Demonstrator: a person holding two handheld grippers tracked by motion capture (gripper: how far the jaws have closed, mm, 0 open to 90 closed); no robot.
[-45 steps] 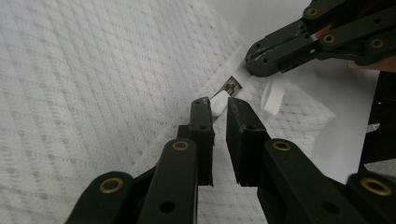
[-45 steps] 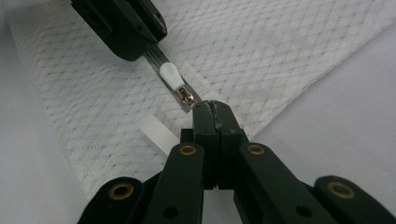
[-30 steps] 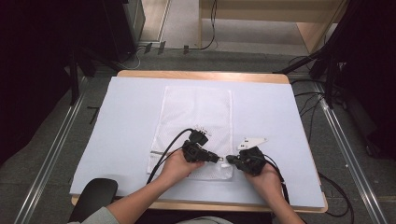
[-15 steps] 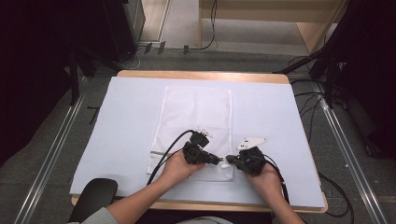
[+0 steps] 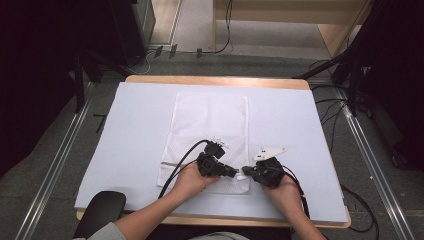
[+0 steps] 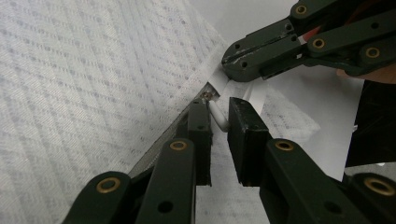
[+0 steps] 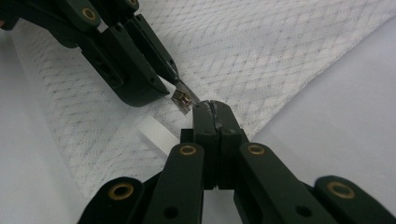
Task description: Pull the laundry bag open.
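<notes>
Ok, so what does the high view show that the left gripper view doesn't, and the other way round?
High view: the whole outline of the bag, the table edge, the person's forearms and the floor around.

Left gripper view: close detail. A white zip pull sits between the left gripper jaws without being squeezed, and the right gripper is shut on a white tab.

Both: the mesh bag and the two grippers tip to tip at its near corner.
</notes>
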